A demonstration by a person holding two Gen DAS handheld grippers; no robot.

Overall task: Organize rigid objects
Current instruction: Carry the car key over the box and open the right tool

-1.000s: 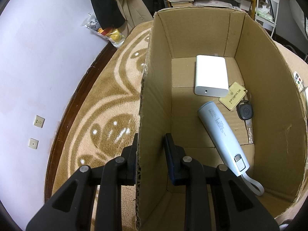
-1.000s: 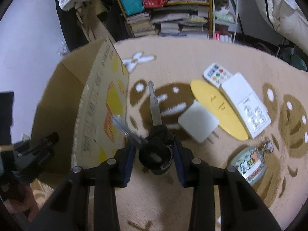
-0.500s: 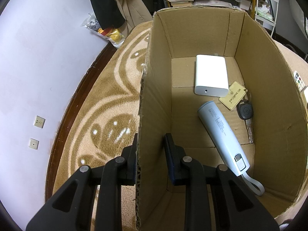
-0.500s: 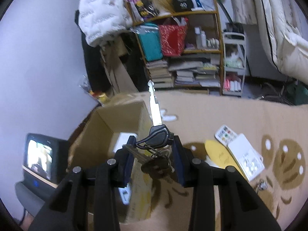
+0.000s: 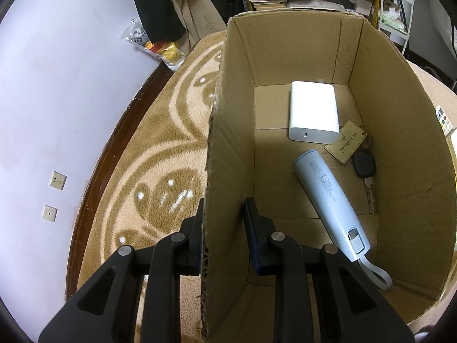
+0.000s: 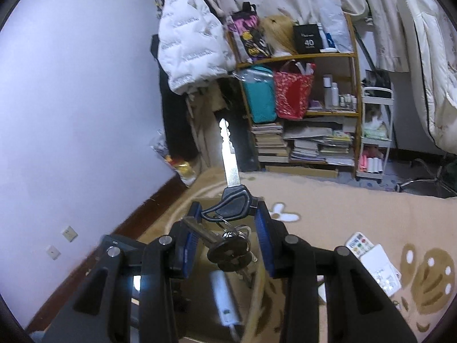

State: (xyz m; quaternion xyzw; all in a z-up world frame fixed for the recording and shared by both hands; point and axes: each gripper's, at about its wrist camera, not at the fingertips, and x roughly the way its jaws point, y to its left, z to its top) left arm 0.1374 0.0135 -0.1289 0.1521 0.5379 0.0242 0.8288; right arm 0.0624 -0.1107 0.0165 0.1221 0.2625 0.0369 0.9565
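Note:
An open cardboard box (image 5: 422,154) stands on the patterned carpet. It holds a white power bank (image 5: 312,114), a light-blue tube power bank (image 5: 328,200), a tan card tag (image 5: 345,141) and a black car key (image 5: 364,165). My left gripper (image 5: 222,220) straddles the box's left wall and is shut on it. My right gripper (image 6: 228,208) is shut on a key bunch (image 6: 232,204), held by the black key head with the blade pointing up. It hovers over the box, where the tube power bank (image 6: 224,297) shows blurred below.
A remote control (image 6: 360,241) and a white packet (image 6: 380,265) lie on the carpet to the box's right. A crowded bookshelf (image 6: 300,143) and hanging coats stand at the back. The purple wall (image 5: 57,85) runs along the left. A dark screen (image 6: 120,245) sits low left.
My right gripper lifted the key bunch off the carpet and carried it left, above the box. The left gripper and box have not moved.

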